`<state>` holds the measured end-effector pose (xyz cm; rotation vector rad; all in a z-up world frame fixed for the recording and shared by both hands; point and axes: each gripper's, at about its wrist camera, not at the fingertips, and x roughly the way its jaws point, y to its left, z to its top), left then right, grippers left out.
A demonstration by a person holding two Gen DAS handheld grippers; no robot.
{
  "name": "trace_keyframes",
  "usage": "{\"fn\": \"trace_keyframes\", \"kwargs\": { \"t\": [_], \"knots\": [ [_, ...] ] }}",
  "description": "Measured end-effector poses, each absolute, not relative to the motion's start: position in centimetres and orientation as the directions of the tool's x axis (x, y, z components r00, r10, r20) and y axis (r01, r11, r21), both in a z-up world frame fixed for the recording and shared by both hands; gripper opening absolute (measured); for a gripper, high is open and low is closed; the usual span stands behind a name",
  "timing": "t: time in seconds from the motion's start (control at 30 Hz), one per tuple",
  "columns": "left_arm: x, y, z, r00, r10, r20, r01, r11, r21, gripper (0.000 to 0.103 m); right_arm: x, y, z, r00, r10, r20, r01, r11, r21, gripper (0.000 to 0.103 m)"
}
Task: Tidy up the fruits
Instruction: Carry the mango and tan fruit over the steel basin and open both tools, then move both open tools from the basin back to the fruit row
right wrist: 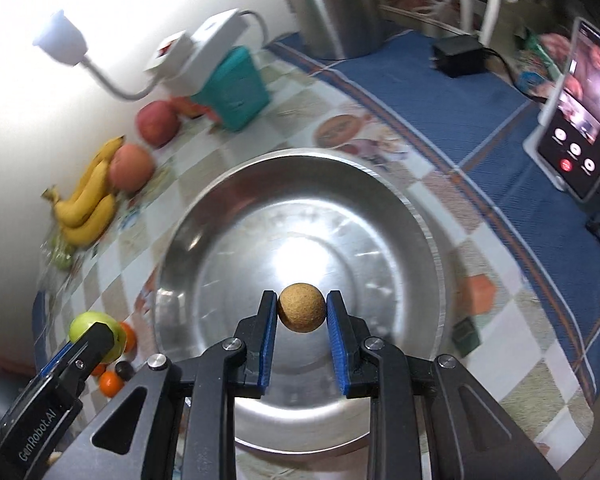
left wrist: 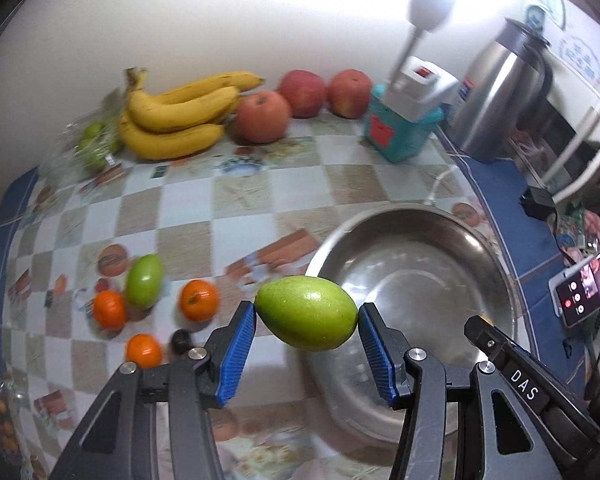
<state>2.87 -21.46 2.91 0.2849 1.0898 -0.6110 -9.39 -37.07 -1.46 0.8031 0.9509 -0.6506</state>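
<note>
My left gripper [left wrist: 307, 314] is shut on a green oval fruit [left wrist: 306, 312] and holds it above the table, just left of the steel bowl [left wrist: 416, 240]. My right gripper [right wrist: 302, 314] is shut on a small round brown fruit [right wrist: 301, 307] and holds it over the inside of the steel bowl [right wrist: 228, 208]. The left gripper with its green fruit [right wrist: 85, 326] also shows at the lower left of the right wrist view. On the table lie a second green fruit [left wrist: 144, 280], three oranges [left wrist: 198, 300] and a small dark fruit [left wrist: 180, 341].
Bananas [left wrist: 172, 116], three red apples [left wrist: 262, 117] and a bag of green fruit [left wrist: 92, 148] line the wall. A teal box with a white lamp [left wrist: 404, 124], a steel kettle [left wrist: 504, 92] and a phone on a stand [left wrist: 584, 292] stand to the right.
</note>
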Motion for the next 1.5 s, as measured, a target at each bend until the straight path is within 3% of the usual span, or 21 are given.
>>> {"fn": "trace_keyframes", "kwargs": {
  "t": [0.27, 0.33, 0.93, 1.07, 1.23, 1.5],
  "knots": [
    [1.8, -23.8, 0.3, 0.276, -0.318, -0.907, 0.638, 0.766, -0.074, 0.056, -9.8, -37.9, -2.7, 0.391, -0.139, -0.910, 0.805, 0.531, 0.265, 0.026],
    [1.8, -23.9, -0.1, 0.266, -0.325, -0.908, 0.640, 0.763, -0.086, 0.050, -9.7, -37.8, -3.1, 0.377, -0.135, -0.916, 0.807, 0.534, 0.253, 0.026],
    [2.8, -22.6, -0.2, 0.261, -0.282, -0.923, 0.591, 0.803, -0.078, 0.051, -9.2, -37.8, -4.1, 0.337, -0.119, -0.934, 0.812, 0.539, 0.224, 0.026],
    [3.2, -21.7, 0.1, 0.270, -0.271, -0.924, 0.565, 0.821, -0.076, 0.051, -9.2, -37.8, -3.7, 0.335, -0.129, -0.933, 0.812, 0.542, 0.217, 0.041],
    [3.9, -20.4, 0.2, 0.276, -0.248, -0.929, 0.527, 0.847, -0.069, 0.063, -9.1, -37.7, -3.2, 0.342, -0.139, -0.930, 0.806, 0.552, 0.214, 0.043],
    [5.3, -17.7, 0.1, 0.289, -0.175, -0.941, 0.435, 0.900, -0.034, 0.065, -8.6, -37.1, -2.2, 0.360, -0.147, -0.921, 0.783, 0.585, 0.212, 0.043]
  ]
}}
